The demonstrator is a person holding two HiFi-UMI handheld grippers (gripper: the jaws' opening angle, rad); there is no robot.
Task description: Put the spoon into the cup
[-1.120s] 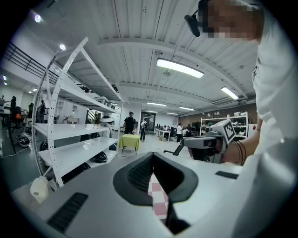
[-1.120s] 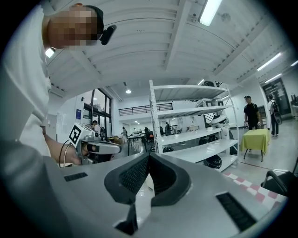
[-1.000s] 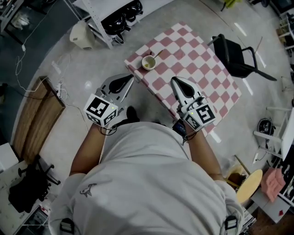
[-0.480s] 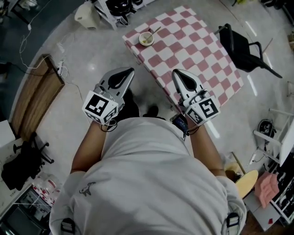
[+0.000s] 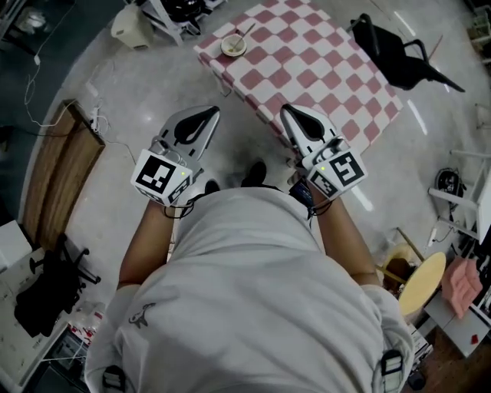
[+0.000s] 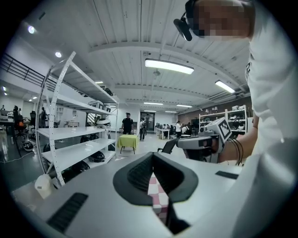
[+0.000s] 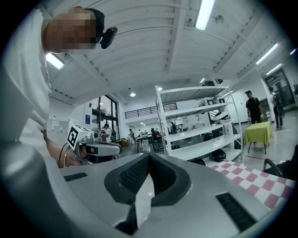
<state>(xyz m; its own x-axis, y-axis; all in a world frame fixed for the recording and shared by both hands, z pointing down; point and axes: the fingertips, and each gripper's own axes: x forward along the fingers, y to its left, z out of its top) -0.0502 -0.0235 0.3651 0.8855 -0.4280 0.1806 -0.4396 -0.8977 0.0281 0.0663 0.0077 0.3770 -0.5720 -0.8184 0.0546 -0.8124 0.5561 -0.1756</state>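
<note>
On the near-left corner of the red-and-white checkered table, far ahead in the head view, stands a small pale cup. A spoon rests in it, handle sticking out to the upper right. My left gripper and right gripper are held in front of my chest over the floor, well short of the table. Both are shut and hold nothing. The left gripper view shows its jaws closed; the right gripper view shows the same.
A black chair stands right of the table. White shelving and a pale container are at the top left. A wooden panel lies on the floor at left. Clutter fills the lower right.
The table and cup have slid up and away in the head view, as if the person stepped back. Both grippers stay shut and level in front of the body.
</note>
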